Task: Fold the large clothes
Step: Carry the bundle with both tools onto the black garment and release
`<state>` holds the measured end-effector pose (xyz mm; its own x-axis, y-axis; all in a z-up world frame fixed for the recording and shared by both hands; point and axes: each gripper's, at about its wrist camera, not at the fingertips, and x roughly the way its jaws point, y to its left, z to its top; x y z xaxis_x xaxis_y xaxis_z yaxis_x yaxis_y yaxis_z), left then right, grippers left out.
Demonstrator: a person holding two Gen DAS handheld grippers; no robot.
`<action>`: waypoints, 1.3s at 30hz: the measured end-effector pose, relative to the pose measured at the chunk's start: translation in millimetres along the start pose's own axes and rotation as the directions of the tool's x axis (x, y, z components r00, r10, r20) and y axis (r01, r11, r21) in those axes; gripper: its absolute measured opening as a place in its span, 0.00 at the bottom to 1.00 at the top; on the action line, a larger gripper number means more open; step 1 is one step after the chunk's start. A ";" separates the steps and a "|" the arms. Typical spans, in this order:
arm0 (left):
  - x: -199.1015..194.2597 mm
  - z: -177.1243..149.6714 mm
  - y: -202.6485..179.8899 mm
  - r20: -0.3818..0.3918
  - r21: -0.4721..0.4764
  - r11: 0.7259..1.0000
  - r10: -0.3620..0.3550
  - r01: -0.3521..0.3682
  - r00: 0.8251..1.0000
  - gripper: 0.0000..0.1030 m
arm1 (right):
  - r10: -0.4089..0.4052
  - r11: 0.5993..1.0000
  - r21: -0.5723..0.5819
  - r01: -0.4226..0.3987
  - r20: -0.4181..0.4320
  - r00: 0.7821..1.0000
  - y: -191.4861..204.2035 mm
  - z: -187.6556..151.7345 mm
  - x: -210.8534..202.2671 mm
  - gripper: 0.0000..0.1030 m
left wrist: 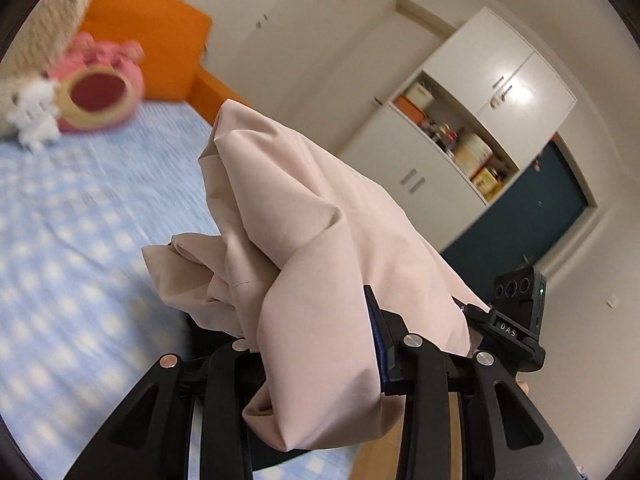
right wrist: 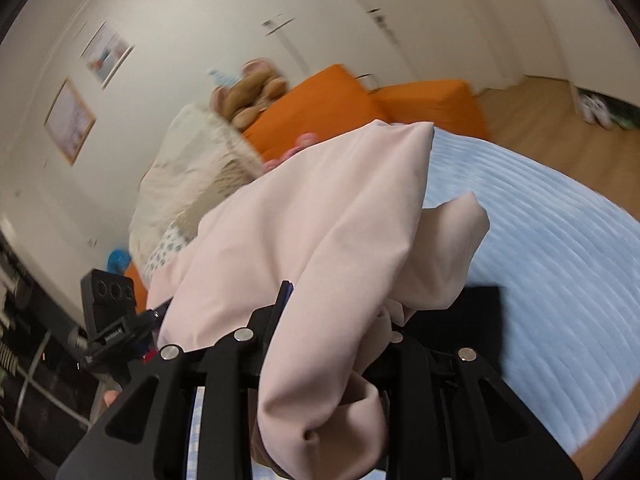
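Observation:
A large pale pink garment (left wrist: 288,200) hangs bunched over my left gripper (left wrist: 312,320), which is shut on a thick fold of it. Only the gripper's right finger (left wrist: 374,312) shows; the cloth hides the other. In the right wrist view the same pink garment (right wrist: 340,200) drapes over my right gripper (right wrist: 340,308), also shut on a wad of it, with one fingertip (right wrist: 285,292) poking out. Both grippers hold the garment above the bed with the blue checked sheet (left wrist: 80,240), seen again as the bed (right wrist: 540,260).
A pink plush toy (left wrist: 96,92) and a white one (left wrist: 36,120) lie at the bed's head, by an orange headboard (left wrist: 152,32). White cupboards (left wrist: 480,120) and a dark door (left wrist: 520,220) stand to the right. Wooden floor (right wrist: 540,128) lies beyond the bed.

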<state>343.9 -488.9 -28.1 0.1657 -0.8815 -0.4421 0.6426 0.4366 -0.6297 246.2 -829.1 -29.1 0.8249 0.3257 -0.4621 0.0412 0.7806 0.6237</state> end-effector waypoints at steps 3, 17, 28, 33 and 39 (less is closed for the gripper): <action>33.2 -41.1 8.5 -0.050 -0.038 0.999 0.009 -0.011 0.999 0.37 | -0.020 0.999 0.047 0.021 -0.018 1.000 -47.5 -39.4 -4.4 0.26; 0.5 -108.7 83.6 -0.083 -0.122 0.989 0.077 -0.087 0.994 0.75 | -0.005 0.977 0.207 0.042 -0.176 0.984 -121.8 -117.9 19.5 0.73; 9.1 -16.2 -31.0 -0.077 0.124 0.985 0.133 -0.123 0.988 0.78 | -0.142 0.986 -0.082 0.145 0.044 0.989 -47.5 -41.9 -42.3 0.25; 95.3 9.8 -8.1 -0.192 0.106 0.949 0.312 -0.296 0.931 0.68 | -0.279 0.957 -0.113 0.267 -0.101 0.955 -53.1 -32.8 45.9 0.24; 146.3 8.4 58.0 -0.267 0.019 0.934 0.348 -0.356 0.899 0.58 | -0.328 0.944 -0.096 0.315 -0.181 0.927 -83.4 -38.5 111.0 0.24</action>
<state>411.7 -594.1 -124.0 0.1728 -0.5923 -0.7870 0.5554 0.7185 -0.4188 312.6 -837.6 -156.7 0.6495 0.1421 -0.7470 0.2449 0.8909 0.3824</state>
